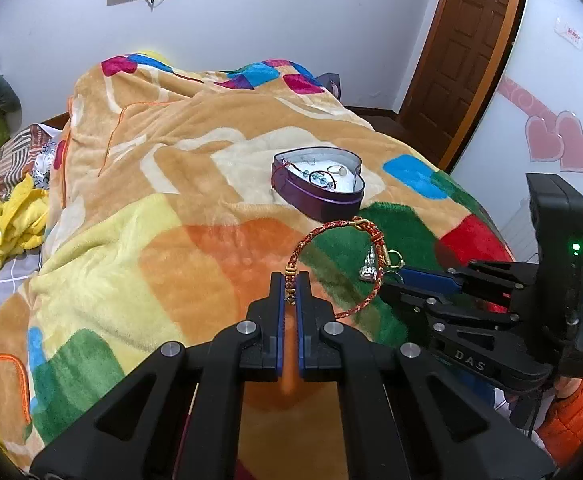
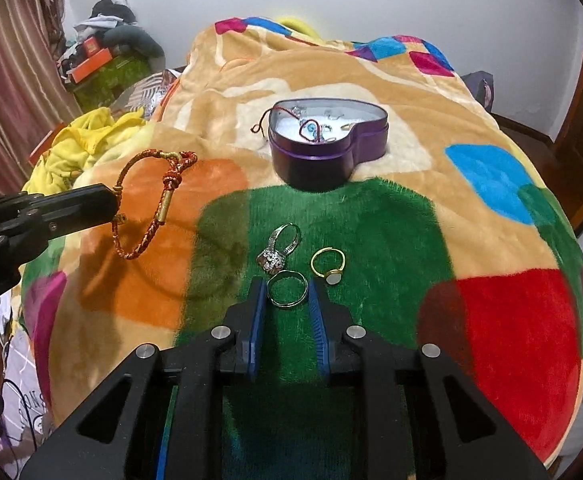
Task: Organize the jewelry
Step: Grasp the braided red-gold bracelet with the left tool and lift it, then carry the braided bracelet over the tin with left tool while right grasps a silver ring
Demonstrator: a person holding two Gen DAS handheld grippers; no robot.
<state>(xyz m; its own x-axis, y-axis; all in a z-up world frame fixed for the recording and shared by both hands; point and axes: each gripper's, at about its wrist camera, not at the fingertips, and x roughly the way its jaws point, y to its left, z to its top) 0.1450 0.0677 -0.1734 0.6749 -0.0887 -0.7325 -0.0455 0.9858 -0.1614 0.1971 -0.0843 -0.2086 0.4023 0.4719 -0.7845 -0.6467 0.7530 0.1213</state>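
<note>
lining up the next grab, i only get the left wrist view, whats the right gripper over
Observer: The right gripper is open, its fingers either side of a plain silver ring on the green patch.
Operator: any other loose rings
Observer: Two more: a gold ring and a jewelled silver ring, both just beyond it.
Operator: box clear
Observer: A red cord hangs over the left rim of the heart-shaped box.

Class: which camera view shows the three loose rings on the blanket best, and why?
The right wrist view: the plain ring, jewelled ring and gold ring lie unobstructed on the green patch. The left wrist view shows only the jewelled ring, partly, by the right gripper.
</note>
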